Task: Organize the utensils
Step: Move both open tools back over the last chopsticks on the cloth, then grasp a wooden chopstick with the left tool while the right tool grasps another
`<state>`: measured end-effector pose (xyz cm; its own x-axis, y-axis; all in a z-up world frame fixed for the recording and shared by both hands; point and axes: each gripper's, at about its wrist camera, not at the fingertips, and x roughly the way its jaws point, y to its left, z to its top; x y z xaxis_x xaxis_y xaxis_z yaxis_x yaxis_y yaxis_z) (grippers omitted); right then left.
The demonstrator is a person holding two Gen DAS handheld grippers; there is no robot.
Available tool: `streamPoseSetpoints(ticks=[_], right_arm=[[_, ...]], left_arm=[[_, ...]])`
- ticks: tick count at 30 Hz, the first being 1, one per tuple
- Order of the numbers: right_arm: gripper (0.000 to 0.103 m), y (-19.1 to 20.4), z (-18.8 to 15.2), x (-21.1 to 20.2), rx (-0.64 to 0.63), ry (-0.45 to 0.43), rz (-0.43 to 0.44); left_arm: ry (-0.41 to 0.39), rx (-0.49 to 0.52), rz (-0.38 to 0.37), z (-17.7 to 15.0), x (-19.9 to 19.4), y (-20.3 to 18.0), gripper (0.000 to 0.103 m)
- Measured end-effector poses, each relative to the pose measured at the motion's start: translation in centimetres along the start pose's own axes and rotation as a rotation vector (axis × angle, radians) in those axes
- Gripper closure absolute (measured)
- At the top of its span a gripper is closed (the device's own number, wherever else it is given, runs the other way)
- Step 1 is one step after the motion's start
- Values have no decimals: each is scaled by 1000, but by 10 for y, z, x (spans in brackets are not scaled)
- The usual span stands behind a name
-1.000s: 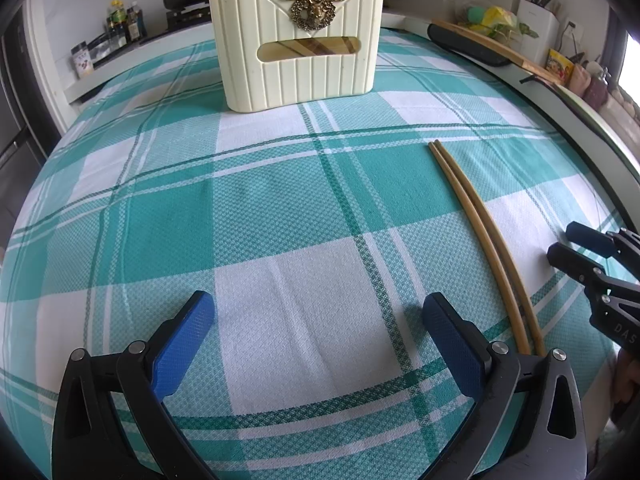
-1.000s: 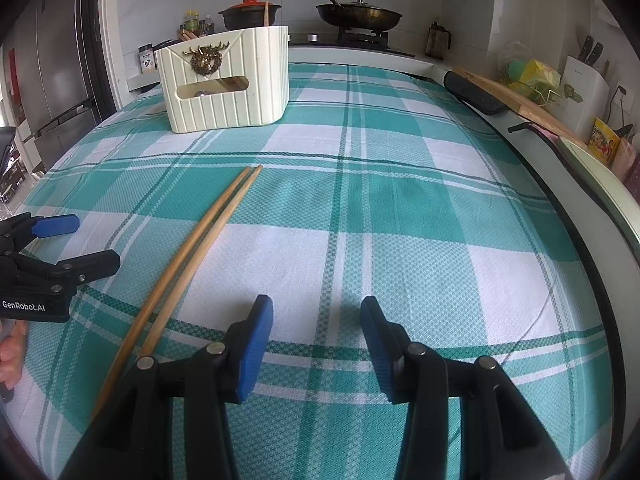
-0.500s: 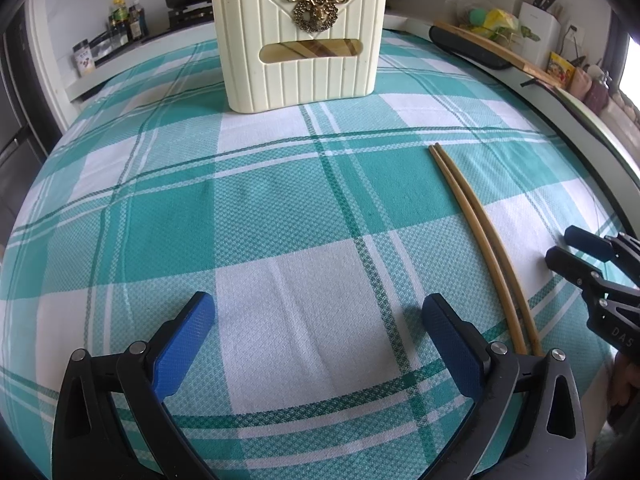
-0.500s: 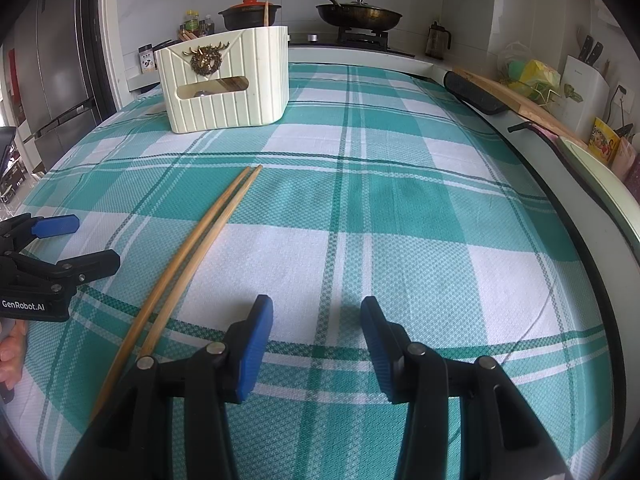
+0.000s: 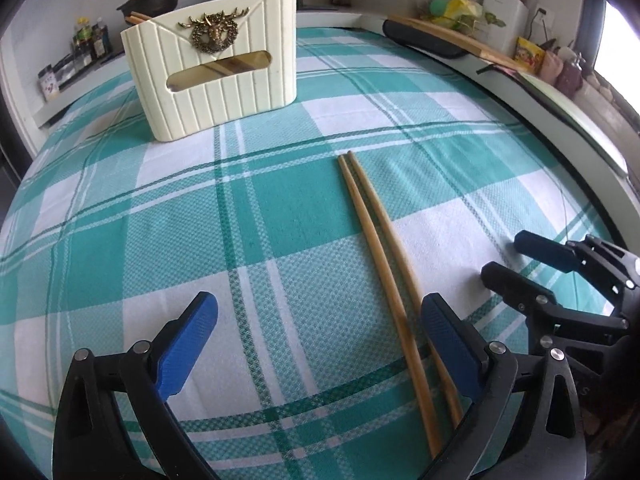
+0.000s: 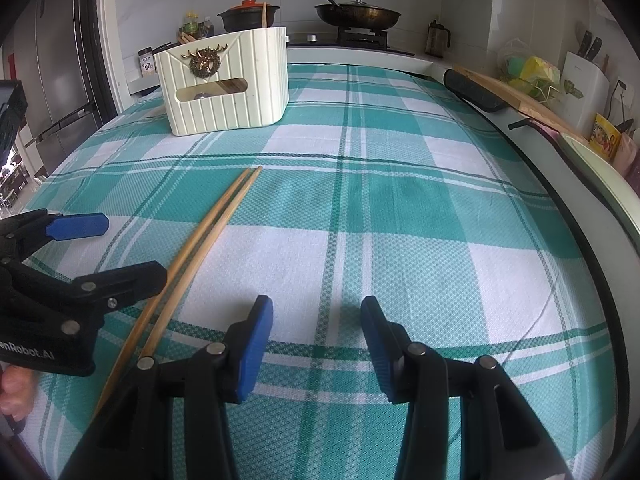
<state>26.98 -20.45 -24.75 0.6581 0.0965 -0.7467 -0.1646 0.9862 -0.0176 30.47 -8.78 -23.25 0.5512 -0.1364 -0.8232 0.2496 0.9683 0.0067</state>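
Two chopsticks (image 5: 384,264) lie side by side on the checked cloth (image 5: 280,208), touching along most of their length, tips slightly apart at the far end, which points toward the holder (image 5: 216,64). Seen from the right wrist, the same pair (image 6: 208,236) runs diagonally from mid-cloth down to the lower left. Left gripper (image 5: 320,344): jaws wide, nothing clamped; the near ends of the chopsticks sit inside the gap, close against the inner side of its right finger, and contact with the pad cannot be confirmed. From the right wrist view, the left gripper (image 6: 100,252) appears at the left edge with one black finger just beside the chopsticks. Right gripper (image 6: 316,344): jaws partly open, empty, over bare cloth, to the right of the chopsticks and apart from them. From the left wrist view it shows at the right edge (image 5: 520,260), near the left gripper. Holder: cream, ribbed, with a brass stag emblem and an oval slot, upright at the far end of the cloth, well apart from the pair; wooden sticks protrude from its top. Behind it: a stove with a black pot (image 6: 250,14) and a pan (image 6: 358,12). Right counter: a knife block (image 6: 582,80).
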Motion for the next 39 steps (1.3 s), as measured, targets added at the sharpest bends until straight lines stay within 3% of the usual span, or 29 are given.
streamPoseSetpoints(ticks=[6, 9, 12, 14, 15, 22, 25, 29, 33, 34, 36, 39], right_arm=[[56, -1, 0, 0, 5, -1, 4], [56, -1, 0, 0, 6, -1, 5], [56, -4, 0, 0, 22, -3, 15], [56, -8, -1, -1, 43, -7, 31], [56, -10, -1, -1, 55, -9, 42], [56, -15, 1, -4, 115, 15, 93], [55, -2, 7, -10, 160, 54, 199], [55, 42, 17, -8, 36, 92, 234], [56, 68, 15, 6, -65, 126, 183], [59, 71, 15, 4, -92, 106, 150], [83, 71, 13, 3, -131, 100, 87], [93, 56, 13, 1, -104, 108, 67]], left_arm=[[11, -9, 38, 0, 6, 9, 2], [-4, 12, 39, 2, 4, 5, 14], [-29, 48, 45, 3, -1, 0, 49], [-26, 46, 15, 3, -2, 2, 88], [-25, 40, 11, 3, -3, 4, 94], [-36, -52, 29, -6, -20, 34, 98], [-54, -115, 54, -13, -31, 55, 98], [-74, -191, 96, -19, -40, 80, 98], [-64, -216, 107, -26, -40, 91, 98], [-59, -216, 108, -28, -39, 91, 98], [-45, -213, 104, -31, -37, 91, 97], [-28, -203, 104, -35, -34, 89, 96]])
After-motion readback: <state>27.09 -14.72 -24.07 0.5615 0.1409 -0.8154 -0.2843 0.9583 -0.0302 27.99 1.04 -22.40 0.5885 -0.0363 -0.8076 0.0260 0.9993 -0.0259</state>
